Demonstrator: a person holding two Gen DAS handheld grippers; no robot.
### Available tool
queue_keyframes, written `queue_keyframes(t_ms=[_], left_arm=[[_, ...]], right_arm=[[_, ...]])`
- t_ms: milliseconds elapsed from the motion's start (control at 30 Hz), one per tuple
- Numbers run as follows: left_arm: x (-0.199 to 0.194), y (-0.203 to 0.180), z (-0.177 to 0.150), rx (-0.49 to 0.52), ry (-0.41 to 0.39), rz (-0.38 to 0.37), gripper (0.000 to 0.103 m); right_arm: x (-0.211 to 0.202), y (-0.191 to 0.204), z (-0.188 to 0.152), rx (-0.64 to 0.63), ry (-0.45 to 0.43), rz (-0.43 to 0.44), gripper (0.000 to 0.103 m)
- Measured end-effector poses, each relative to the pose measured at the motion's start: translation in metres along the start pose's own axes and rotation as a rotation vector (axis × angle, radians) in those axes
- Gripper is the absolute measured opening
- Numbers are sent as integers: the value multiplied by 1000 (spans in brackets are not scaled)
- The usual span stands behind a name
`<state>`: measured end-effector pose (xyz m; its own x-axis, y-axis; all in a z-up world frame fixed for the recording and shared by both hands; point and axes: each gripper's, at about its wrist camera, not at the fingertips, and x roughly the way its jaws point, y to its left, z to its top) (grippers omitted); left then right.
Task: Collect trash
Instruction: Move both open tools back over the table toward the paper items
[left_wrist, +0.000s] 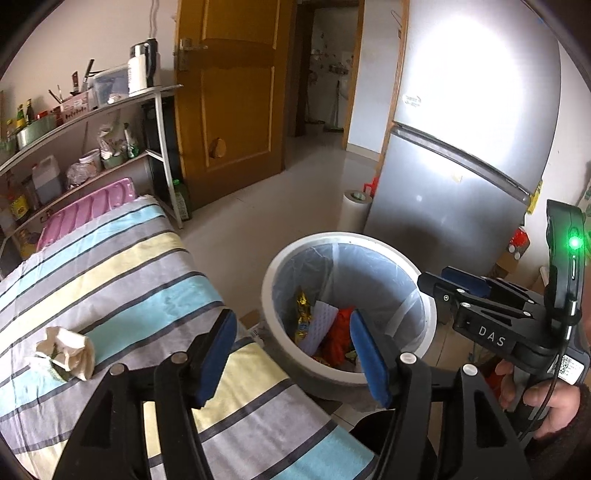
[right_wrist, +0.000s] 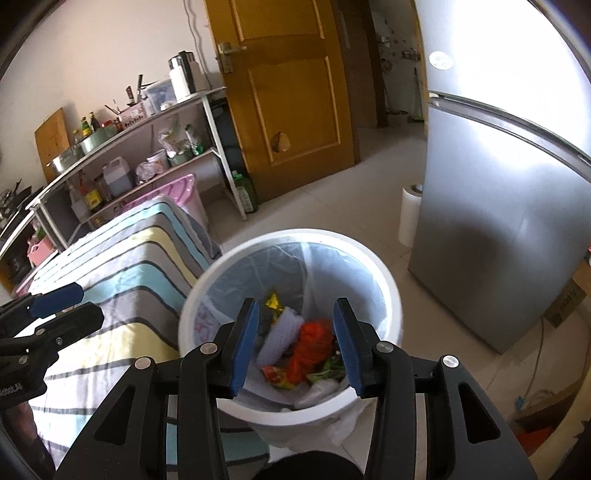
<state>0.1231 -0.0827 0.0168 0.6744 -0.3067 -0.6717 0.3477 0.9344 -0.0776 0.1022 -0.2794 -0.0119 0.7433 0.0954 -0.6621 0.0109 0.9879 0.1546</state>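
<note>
A white trash bin (left_wrist: 424, 291) with a clear liner stands on the floor beside the striped table; it also shows in the right wrist view (right_wrist: 388, 291). Inside lie a red wrapper (right_wrist: 314, 343), a white foam pad (right_wrist: 282, 338) and a gold wrapper (left_wrist: 303, 314). A crumpled beige paper wad (left_wrist: 68, 352) lies on the striped cloth (left_wrist: 129, 258). My left gripper (left_wrist: 293, 356) is open and empty over the table's edge. My right gripper (right_wrist: 295, 343) is open and empty above the bin; it also appears in the left wrist view (left_wrist: 443, 282).
A grey fridge (left_wrist: 461, 166) stands behind the bin, with a paper roll (left_wrist: 354, 210) beside it. A metal shelf rack (left_wrist: 85, 147) with bottles and jars lines the left wall. A brown door (left_wrist: 229, 92) stands open. A pink bin (right_wrist: 181, 195) sits behind the table.
</note>
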Motion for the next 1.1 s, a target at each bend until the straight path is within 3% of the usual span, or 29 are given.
queue_keyframes(t_ms=[433, 633, 767, 1100], left_arm=[[-35, 47, -23, -75, -40, 86, 66], [-50, 86, -39, -151, -48, 150, 67], [-61, 116, -50, -201, -50, 199, 69], [-71, 181, -75, -308, -9, 295, 72]], right_arm=[[-7, 53, -2, -57, -23, 79, 43], [0, 87, -4, -113, -8, 143, 44], [6, 110, -5, -151, 6, 190, 51], [35, 179, -5, -279, 58, 297, 52]])
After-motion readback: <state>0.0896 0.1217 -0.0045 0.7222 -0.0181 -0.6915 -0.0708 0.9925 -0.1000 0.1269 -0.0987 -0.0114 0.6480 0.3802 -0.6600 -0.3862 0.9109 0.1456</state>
